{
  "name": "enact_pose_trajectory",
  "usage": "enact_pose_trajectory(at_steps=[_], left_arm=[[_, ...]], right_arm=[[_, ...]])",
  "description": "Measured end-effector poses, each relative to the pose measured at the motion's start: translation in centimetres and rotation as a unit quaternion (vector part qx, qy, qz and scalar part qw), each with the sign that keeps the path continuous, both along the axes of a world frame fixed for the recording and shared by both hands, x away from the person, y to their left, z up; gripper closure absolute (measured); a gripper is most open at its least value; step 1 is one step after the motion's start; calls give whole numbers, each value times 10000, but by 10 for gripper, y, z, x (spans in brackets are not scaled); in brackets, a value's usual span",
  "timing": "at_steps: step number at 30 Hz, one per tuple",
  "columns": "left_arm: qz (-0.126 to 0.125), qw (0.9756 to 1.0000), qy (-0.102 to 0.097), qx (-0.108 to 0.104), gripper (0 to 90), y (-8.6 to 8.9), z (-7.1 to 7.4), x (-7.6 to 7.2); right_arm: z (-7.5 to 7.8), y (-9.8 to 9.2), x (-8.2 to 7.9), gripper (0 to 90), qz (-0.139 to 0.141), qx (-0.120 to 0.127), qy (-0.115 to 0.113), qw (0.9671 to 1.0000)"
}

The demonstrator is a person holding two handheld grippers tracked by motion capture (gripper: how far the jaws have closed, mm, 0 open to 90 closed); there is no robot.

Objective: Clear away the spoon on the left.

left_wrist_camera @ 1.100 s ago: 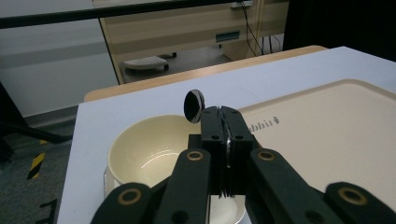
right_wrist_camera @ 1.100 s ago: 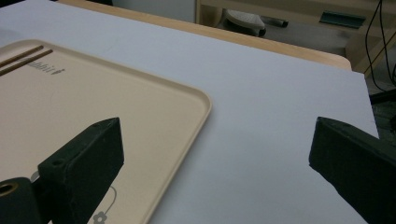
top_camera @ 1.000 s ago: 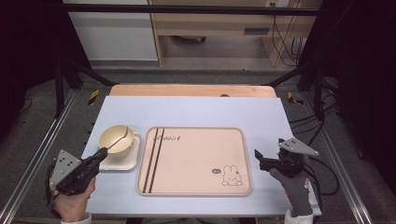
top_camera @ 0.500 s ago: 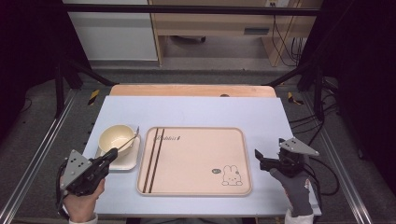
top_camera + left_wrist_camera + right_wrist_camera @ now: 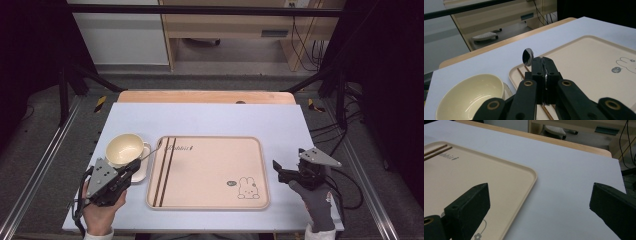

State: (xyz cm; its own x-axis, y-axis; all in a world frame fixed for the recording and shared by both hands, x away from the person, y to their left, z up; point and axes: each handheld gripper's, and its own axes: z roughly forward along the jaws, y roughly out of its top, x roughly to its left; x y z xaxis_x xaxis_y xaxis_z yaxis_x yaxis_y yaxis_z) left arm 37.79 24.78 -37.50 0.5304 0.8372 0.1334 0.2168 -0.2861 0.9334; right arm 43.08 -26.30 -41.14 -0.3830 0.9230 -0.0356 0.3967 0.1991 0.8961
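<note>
A: Left gripper view, panel one. What did we hold, and how?

B: We had the left gripper (image 5: 543,62) pressed together on the handle of a metal spoon (image 5: 527,56). A silver sliver of the handle showed between the pads. The right gripper (image 5: 539,192) stood with its jaws spread and nothing between them, over the bare table (image 5: 564,170) just beside the tray (image 5: 499,177).

A: Where was the spoon?

B: Its head stood just past the jaw tips, over the tray's striped left edge. The cream bowl (image 5: 469,97) sat close at the left, on its saucer (image 5: 144,174).

A: Which way did it point?

B: Its long axis ran roughly along the jaws, with the head leading, up and away from us. In the high view it slanted from the saucer towards the tray's far left corner.

A: How did we judge the step best done?

B: We judged it a carry. The pinch should stay firm so that the thin handle does not swivel. The head should travel clear of the bowl's rim and the tray's lip. We should lower the spoon flat before spreading the jaws.
</note>
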Motion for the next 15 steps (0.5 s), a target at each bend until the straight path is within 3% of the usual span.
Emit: enact_pose_trajectory(at_steps=[9,15], left_arm=[[-155,9997,127,168,889,-19,-8,15],[-257,9992,77,298,889,-31,-10,27]], right_arm=[[0,-1,0,33,5,-6,-7,10000],[0,0,0,33,0,5,3,10000]])
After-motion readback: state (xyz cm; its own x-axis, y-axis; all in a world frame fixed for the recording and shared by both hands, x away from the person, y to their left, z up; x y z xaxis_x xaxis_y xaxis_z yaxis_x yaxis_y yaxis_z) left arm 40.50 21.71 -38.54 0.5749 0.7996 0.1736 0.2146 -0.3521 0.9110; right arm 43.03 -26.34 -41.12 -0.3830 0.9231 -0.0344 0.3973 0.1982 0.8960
